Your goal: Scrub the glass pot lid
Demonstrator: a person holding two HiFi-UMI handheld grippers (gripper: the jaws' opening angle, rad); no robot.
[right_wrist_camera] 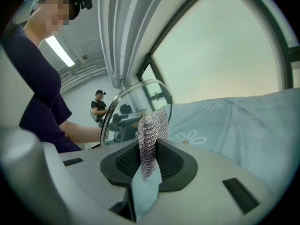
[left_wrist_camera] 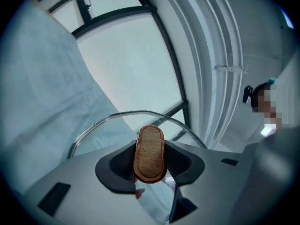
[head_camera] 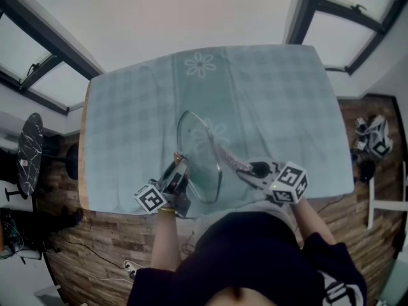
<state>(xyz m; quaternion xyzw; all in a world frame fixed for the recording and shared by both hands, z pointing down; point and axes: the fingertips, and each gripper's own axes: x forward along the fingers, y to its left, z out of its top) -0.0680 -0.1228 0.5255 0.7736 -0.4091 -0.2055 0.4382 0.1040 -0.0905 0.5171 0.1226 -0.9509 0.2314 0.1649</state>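
Since a lid lying flat would offer only one face, the glass lid point(head_camera: 199, 157) is held up on edge near the near edge of the tabletop point(head_camera: 83, 152), about midway along it. From where I stand I cannot tell whether its lower rim rests on the checked cloth point(head_camera: 127, 126) or hangs just clear. The left tool point(head_camera: 180, 171) has its jaws partway closed on the wooden knob point(left_wrist_camera: 150, 153), pads pressing either side. That looks the sensible handle for steadying the glass while the other side is worked. The right tool point(head_camera: 256, 169) is pinched tight on a strip of mesh scrubber point(head_camera: 229, 155), which sticks out past the jaws toward the lid's underside. Its free end reaches the rim area, though actual contact is not certain. The left forearm comes straight out from the body, its tool pointing level and rolled so the knob faces sideways. The right forearm comes in from the right, its tool tipped a little downward and aimed leftward at the glass, opposite the other tool.
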